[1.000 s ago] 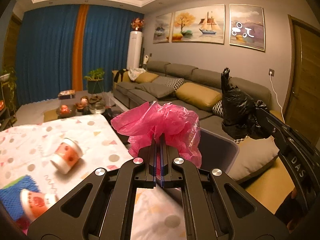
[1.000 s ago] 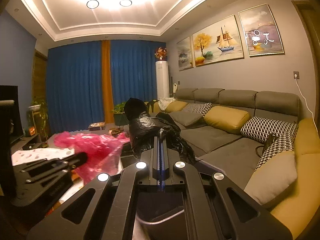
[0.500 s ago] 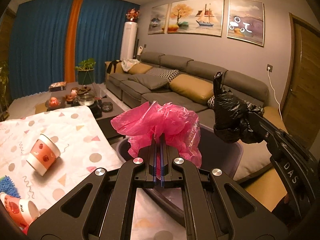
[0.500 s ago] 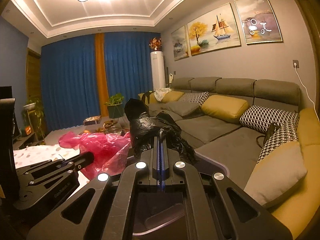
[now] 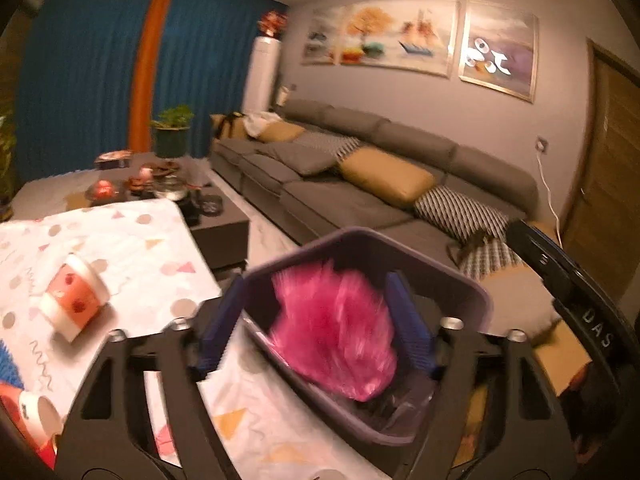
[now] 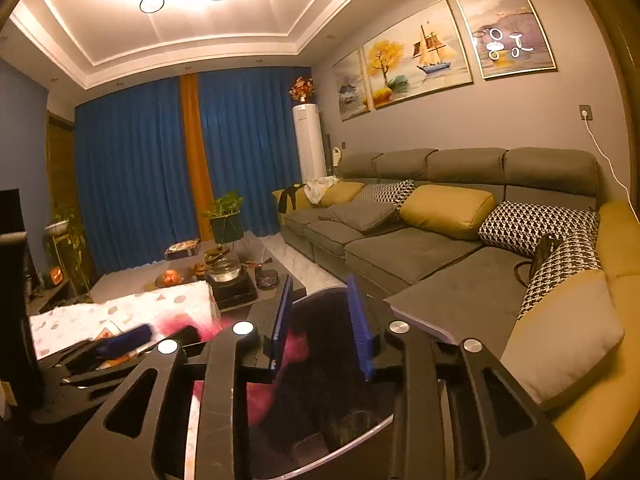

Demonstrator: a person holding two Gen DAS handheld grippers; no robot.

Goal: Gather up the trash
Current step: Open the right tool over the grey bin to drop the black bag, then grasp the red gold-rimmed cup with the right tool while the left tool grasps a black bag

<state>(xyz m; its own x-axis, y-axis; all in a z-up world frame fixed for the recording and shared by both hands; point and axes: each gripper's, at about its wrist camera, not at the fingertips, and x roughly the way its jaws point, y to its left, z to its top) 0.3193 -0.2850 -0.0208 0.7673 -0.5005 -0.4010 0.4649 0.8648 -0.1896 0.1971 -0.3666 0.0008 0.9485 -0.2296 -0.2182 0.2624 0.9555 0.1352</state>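
A grey trash bin (image 5: 472,300) stands by the table edge. A pink plastic bag (image 5: 340,336), blurred, lies inside it, over a dark black bag (image 5: 384,408). My left gripper (image 5: 316,324) is open above the bin, jaws wide apart on either side of the pink bag. My right gripper (image 6: 320,324) is open too, over the bin (image 6: 420,320), with the pink bag (image 6: 296,352) and black bag (image 6: 344,424) below. The right gripper's arm shows in the left wrist view (image 5: 572,296).
A table with a patterned cloth (image 5: 136,248) holds a fallen paper cup (image 5: 74,296), another cup (image 5: 32,420) and a blue cloth (image 5: 8,368). A grey sofa (image 5: 360,184) with cushions lies behind the bin. A coffee table (image 6: 224,276) stands further back.
Both grippers have opened. The pink bag has dropped from the left gripper and the black bag from the right gripper into the bin. Both grippers have tilted down over it.
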